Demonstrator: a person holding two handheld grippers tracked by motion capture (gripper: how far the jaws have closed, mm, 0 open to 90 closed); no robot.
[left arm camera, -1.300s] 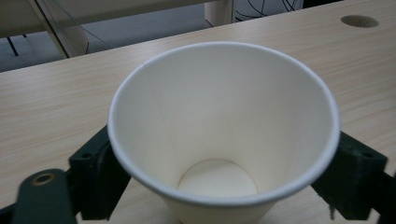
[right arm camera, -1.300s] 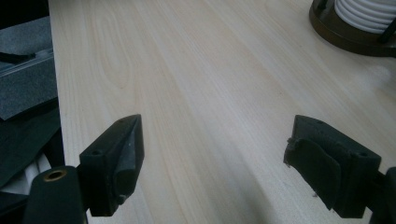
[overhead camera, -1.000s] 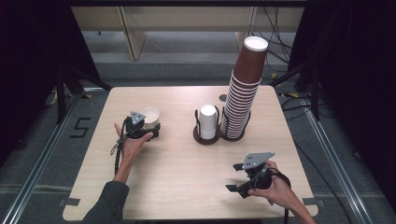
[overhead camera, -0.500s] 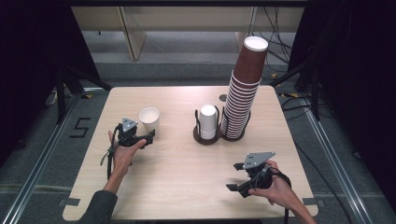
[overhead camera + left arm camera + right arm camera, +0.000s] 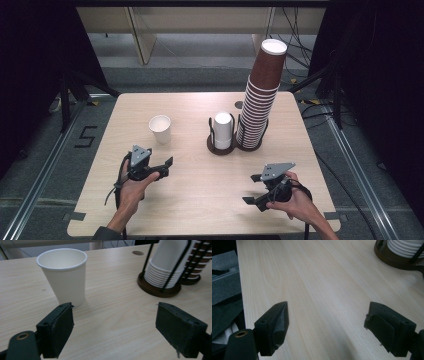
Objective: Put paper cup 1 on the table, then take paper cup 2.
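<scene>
White paper cup sits upright, apart from our left gripper, jaws wide & empty. Right gripper also wide. We'd back off w/o bumping it.

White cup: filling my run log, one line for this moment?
white cup: upright, free on table | left gripper: open, short of cup | right gripper: open, empty

White paper cup, matt; pale wood-grain table, smooth; dark wire cup holder, glossy brown base.
</scene>
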